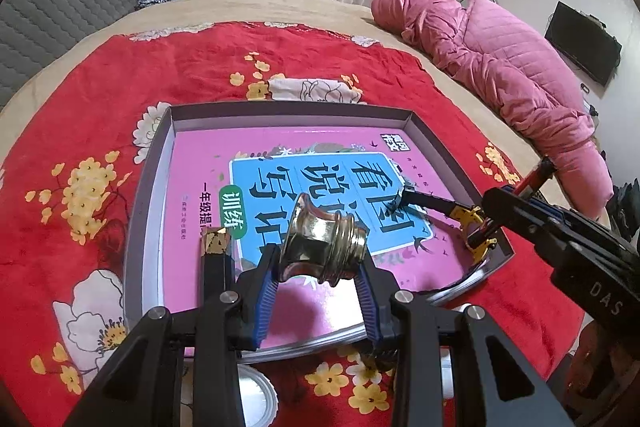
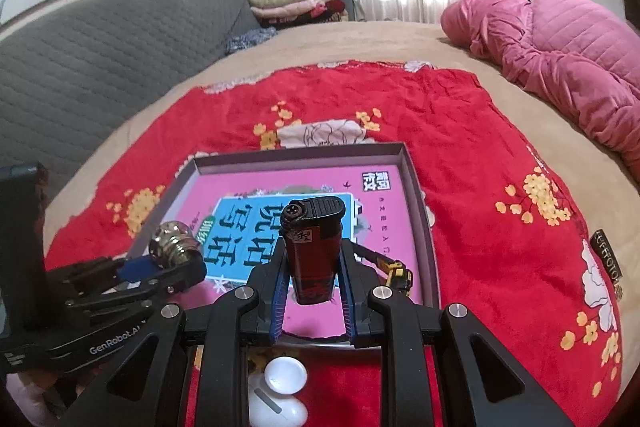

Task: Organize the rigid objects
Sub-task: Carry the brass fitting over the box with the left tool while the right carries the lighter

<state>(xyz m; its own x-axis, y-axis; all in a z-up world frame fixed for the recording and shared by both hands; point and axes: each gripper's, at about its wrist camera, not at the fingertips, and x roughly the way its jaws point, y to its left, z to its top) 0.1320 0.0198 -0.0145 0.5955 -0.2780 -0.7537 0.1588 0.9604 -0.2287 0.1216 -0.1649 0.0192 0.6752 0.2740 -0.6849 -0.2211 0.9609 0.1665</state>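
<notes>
Left tongs [image 1: 318,267] clamp a shiny threaded metal fitting [image 1: 322,241] above the book-lined grey tray [image 1: 148,187], while only the right view shows right tongs [image 2: 312,287] gripping a translucent red lighter [image 2: 314,255].

The far half of the shallow grey cardboard tray [image 2: 416,179], over the pink paperback book [image 1: 320,147], is lying open for a claw, while a yellow-and-black toy excavator [image 1: 472,223] is blocking its near right corner.
</notes>
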